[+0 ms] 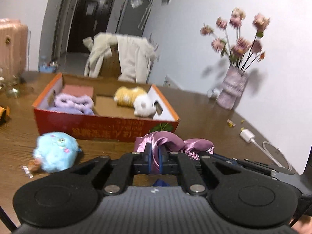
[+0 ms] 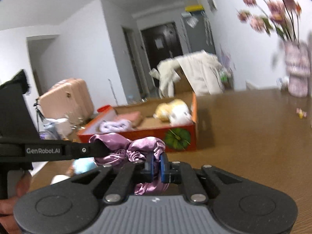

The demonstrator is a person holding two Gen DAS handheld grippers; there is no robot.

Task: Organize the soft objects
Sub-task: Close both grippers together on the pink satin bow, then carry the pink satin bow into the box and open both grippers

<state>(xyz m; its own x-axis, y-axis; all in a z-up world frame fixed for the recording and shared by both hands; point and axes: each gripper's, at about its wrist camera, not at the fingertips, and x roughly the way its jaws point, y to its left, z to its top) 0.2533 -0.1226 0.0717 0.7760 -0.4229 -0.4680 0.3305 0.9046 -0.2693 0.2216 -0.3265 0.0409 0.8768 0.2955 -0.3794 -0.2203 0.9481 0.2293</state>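
Both grippers have the same purple satin cloth (image 1: 173, 143) at once. The left gripper (image 1: 155, 157) is nearly closed, pinching a fold of it, and the right gripper (image 2: 156, 164) is clamped on another bunch of it. The cloth hangs just off the tabletop (image 1: 204, 113), right in front of the box's (image 1: 107, 125) near wall. I'd guess it's super light, floppy and slick, so pinch thick gathered folds, not a single layer, or it'll slide out. A blue plush (image 1: 55, 152) sits near the box's near-left corner, and the vase (image 1: 232, 91) stands well to the right.
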